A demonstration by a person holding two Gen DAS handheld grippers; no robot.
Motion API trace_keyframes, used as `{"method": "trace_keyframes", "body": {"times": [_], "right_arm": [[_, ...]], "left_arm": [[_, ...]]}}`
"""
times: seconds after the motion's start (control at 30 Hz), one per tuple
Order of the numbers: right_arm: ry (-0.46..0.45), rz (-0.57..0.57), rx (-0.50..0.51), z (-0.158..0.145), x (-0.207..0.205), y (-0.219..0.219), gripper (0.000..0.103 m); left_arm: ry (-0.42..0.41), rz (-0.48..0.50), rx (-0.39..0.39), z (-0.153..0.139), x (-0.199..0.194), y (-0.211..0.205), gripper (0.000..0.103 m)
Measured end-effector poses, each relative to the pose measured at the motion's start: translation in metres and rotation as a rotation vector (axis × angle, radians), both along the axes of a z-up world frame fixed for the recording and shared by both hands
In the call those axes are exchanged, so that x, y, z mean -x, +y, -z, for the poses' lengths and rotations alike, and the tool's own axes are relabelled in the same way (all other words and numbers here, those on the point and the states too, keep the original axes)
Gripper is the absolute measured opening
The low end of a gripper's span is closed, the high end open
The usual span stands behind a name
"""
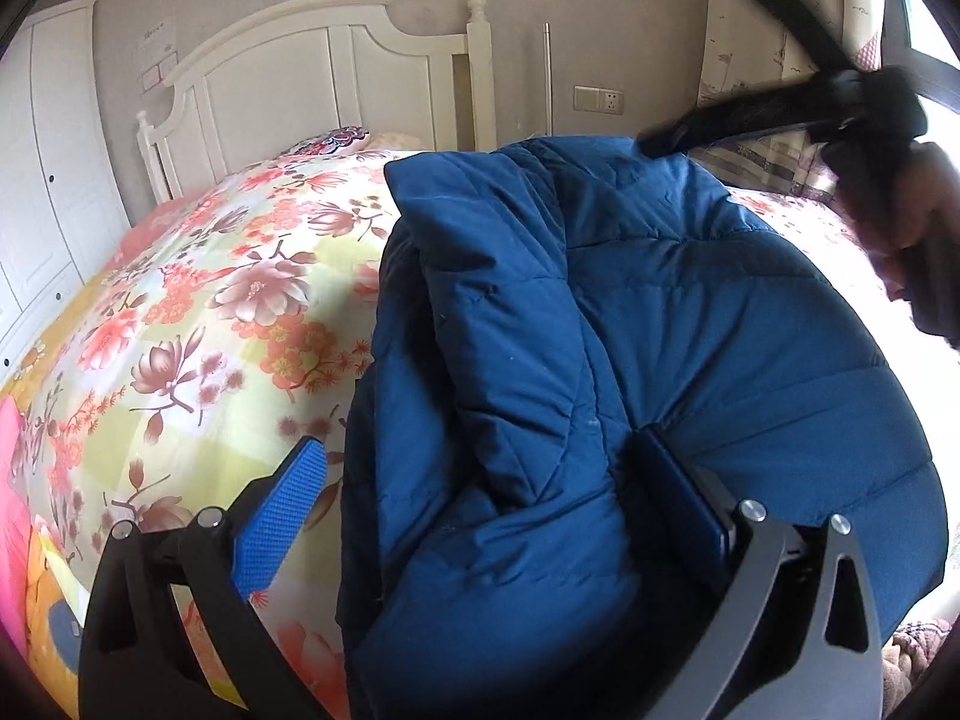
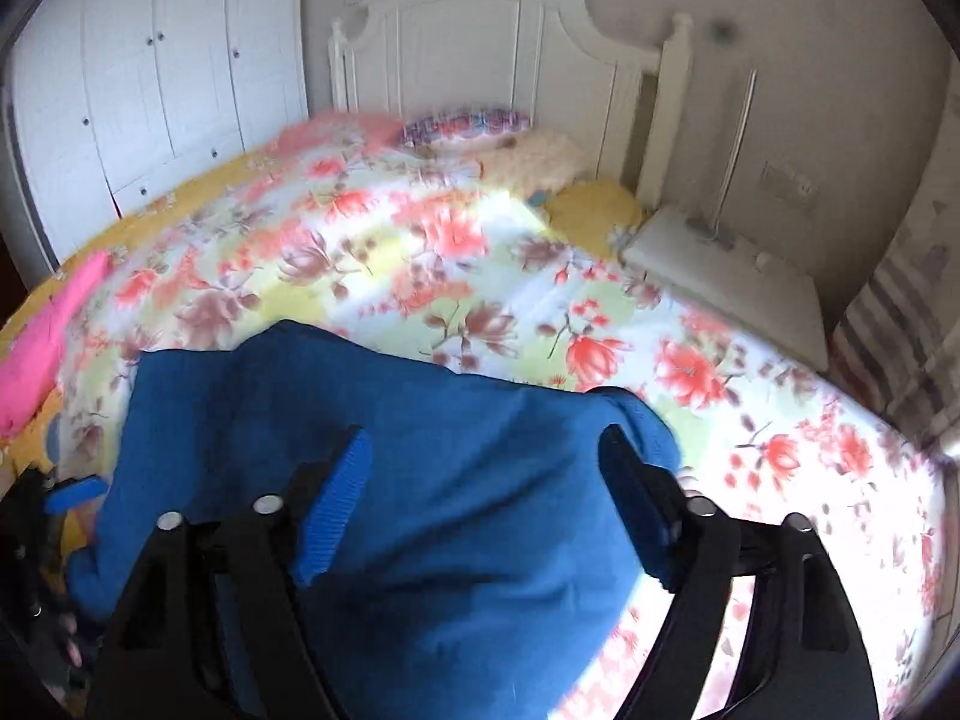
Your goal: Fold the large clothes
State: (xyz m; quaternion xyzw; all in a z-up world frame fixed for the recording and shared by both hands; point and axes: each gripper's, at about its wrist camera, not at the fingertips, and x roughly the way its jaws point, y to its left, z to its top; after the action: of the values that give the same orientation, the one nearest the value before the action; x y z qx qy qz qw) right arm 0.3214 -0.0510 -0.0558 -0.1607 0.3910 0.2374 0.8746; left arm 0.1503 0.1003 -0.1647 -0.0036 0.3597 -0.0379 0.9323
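On the bed, jacket lies bunched for folding; left hand-held gripper and right hand-held gripper both spread astride its padding, positioned to flatten it

Floral quilt, white headboard, white wardrobe, pink cloth
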Motion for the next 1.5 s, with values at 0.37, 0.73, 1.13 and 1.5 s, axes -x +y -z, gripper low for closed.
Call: {"method": "trace_keyframes", "body": {"times": [0.37,0.73,1.13,1.5], "right_arm": [[-0.046,-0.071,0.116,-0.022,0.011,0.055,0.073],[-0.073,-0.166,0.342,0.011,0.043,0.100,0.072],[0.184,0.012,-0.399,0.023,0.127,-0.113,0.095],[0.484,-0.094,-0.678,0.095,0.134,-0.097,0.099]], "left_arm": [[-0.003,-0.001,0.029,0.003,0.002,0.005,0.101],[0.022,0.011,0.115,0.010,-0.001,0.018,0.101],[0.216,0.109,0.402,0.016,-0.027,0.056,0.101],[0.357,0.129,0.666,0.051,-0.026,0.077,0.101]]}}
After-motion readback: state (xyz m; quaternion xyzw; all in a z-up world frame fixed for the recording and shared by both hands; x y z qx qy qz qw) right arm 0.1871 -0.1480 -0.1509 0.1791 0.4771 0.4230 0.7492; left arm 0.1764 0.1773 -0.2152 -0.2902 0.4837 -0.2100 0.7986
